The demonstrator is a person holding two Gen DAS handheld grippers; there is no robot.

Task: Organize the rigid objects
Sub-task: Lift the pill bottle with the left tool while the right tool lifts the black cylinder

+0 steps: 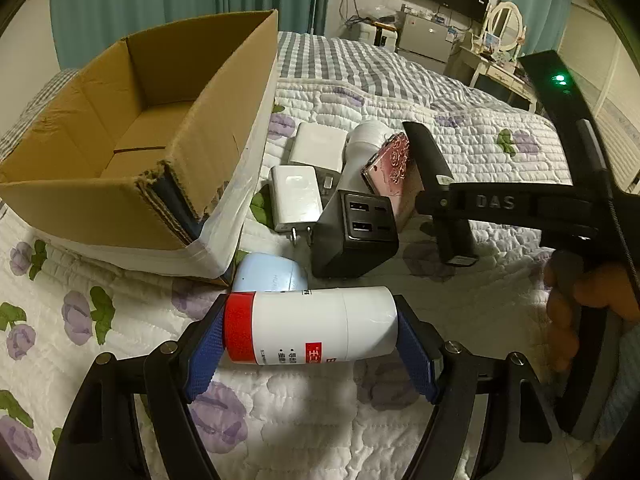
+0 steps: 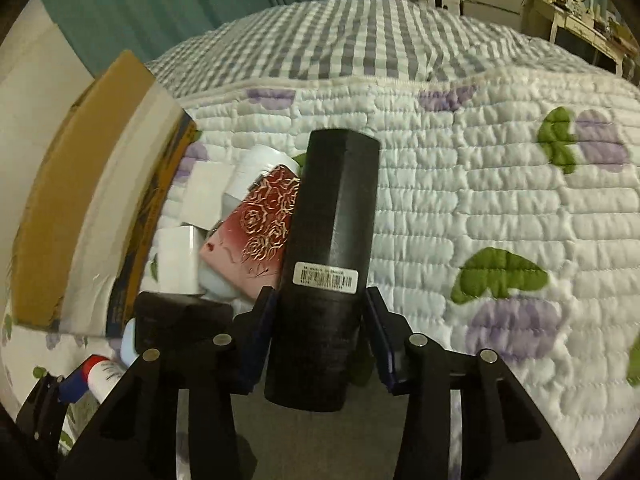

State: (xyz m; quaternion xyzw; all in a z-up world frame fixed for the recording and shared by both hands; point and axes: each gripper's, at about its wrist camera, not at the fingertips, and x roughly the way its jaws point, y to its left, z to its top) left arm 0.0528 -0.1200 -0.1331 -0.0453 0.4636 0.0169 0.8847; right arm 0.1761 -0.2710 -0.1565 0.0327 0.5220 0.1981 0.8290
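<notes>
The left gripper (image 1: 310, 334) pinches a white bottle with a red band (image 1: 308, 328) end to end, its long axis lying crosswise just above the quilted bed (image 1: 280, 412), red end left. The right gripper (image 2: 320, 328) clamps a black cylinder (image 2: 332, 248), pointing forward and up. A cardboard box (image 1: 132, 140) stands open beside the chargers (image 1: 296, 196).
</notes>
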